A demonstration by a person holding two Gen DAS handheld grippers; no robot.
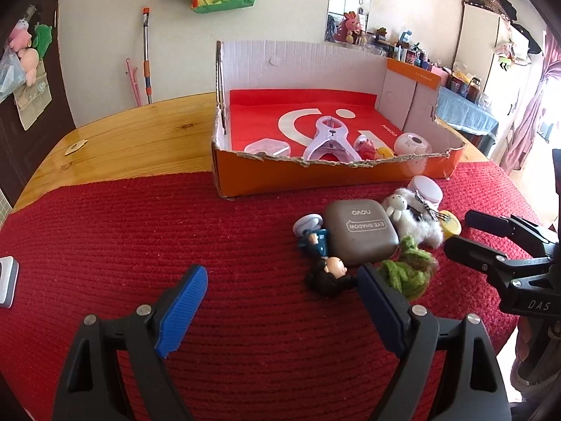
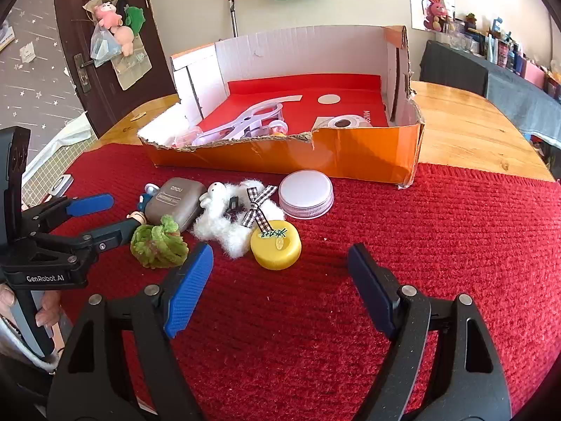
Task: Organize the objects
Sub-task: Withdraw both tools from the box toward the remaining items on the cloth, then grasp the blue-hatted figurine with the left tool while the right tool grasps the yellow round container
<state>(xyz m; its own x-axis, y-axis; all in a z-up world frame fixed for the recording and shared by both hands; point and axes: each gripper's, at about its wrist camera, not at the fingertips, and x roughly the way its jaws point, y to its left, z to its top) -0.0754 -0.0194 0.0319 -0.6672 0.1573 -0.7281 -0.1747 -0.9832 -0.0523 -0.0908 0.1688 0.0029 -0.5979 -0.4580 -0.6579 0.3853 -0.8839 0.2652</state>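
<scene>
Right wrist view: yellow round tin (image 2: 276,244) on red mat (image 2: 438,245) just ahead of empty, spread-wide right gripper (image 2: 278,280), left gripper (image 2: 105,217) likewise open by green knit toy (image 2: 159,242); pick step, probably—advance, straddle tin, clamp, lift into orange box (image 2: 350,154).

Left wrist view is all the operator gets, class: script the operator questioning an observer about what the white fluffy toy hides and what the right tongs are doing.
Operator: What sits behind the white fluffy toy?
Observer: A round yellow tin with a small label on top, lying flat on the red mat.
Operator: Are the right tongs holding anything?
Observer: No. They are open and empty, and the tin lies just ahead, between their tips.
</scene>
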